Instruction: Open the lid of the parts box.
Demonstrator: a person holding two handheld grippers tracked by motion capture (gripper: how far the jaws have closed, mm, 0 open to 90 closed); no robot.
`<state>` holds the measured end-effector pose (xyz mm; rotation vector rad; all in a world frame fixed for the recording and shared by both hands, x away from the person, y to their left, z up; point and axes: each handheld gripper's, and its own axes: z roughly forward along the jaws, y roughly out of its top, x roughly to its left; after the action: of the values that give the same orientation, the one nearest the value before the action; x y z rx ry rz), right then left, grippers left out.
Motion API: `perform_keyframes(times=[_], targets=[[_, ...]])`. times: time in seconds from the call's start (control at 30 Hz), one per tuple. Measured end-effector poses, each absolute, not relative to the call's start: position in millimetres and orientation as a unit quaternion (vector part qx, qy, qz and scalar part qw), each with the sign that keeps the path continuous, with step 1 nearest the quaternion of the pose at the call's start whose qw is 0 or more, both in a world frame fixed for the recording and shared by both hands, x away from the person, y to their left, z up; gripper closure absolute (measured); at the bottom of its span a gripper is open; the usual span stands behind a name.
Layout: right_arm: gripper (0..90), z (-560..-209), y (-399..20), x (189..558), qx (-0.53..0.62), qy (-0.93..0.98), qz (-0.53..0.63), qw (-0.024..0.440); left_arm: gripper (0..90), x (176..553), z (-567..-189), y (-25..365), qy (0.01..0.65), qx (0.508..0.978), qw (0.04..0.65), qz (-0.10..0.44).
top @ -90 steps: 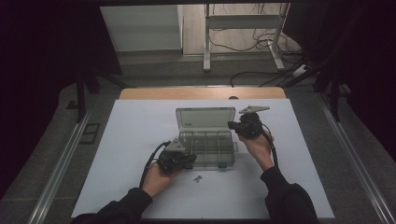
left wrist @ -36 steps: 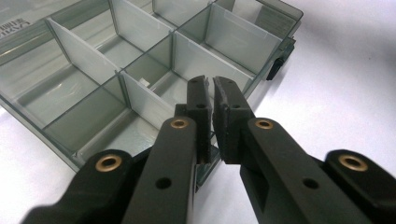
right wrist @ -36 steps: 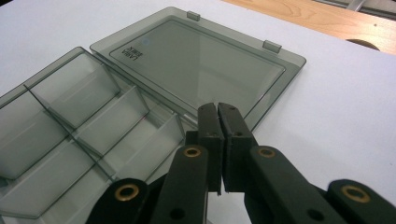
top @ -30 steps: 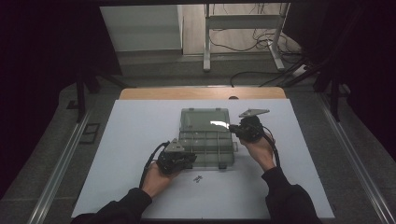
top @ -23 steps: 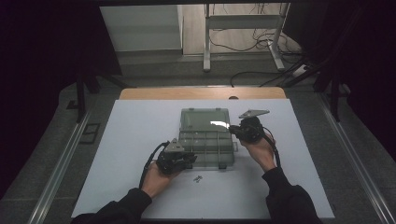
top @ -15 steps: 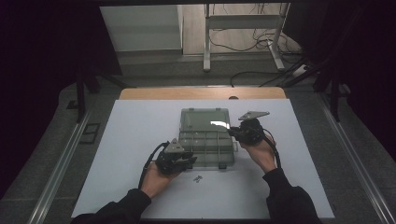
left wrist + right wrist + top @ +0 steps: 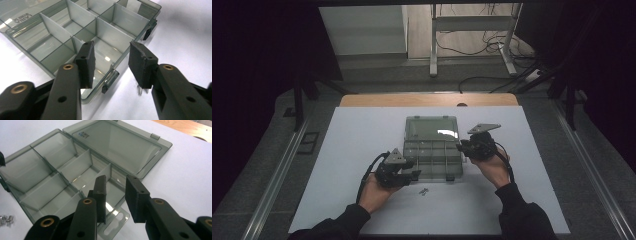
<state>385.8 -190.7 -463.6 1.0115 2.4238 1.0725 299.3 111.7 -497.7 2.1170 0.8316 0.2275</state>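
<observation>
A clear grey compartment box (image 7: 432, 160) lies on the white table with its lid (image 7: 432, 128) folded flat behind it. My left gripper (image 7: 414, 169) is at the box's front left corner. Its jaws have just been opening; in the left gripper view (image 7: 112, 53) they straddle the front wall by a latch (image 7: 111, 78) without pressing on it. My right gripper (image 7: 460, 146) is at the box's right side. Its jaws have also just been opening; in the right gripper view (image 7: 116, 185) they stand apart over the box's rim and hang tab (image 7: 115, 220), gripping nothing. The compartments (image 7: 50, 182) look empty.
A few small metal pins (image 7: 424, 190) lie on the table just in front of the box, seen also beside my left jaw (image 7: 141, 90) and at the pins' spot (image 7: 6, 219) in the right gripper view. A wooden strip (image 7: 427, 100) edges the table's far side.
Three seconds ago the lid stood raised at my right gripper; now it lies flat on the table. Both grippers' jaws have spread apart. The hands have hardly moved.
</observation>
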Motion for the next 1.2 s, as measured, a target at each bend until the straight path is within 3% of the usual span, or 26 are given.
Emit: perform_keyframes(times=[0.77,1.2], targets=[[60.0,-462.6,-192.4,357.0,0.335,0.853,0.364,0.164,40.5,291.0,-488.8,133.4,0.332,0.845,0.409,0.09],[57.5,-462.7,-196.6,334.1,0.325,0.855,0.369,0.164,36.2,286.0,-481.3,157.2,0.348,0.833,0.418,0.095]])
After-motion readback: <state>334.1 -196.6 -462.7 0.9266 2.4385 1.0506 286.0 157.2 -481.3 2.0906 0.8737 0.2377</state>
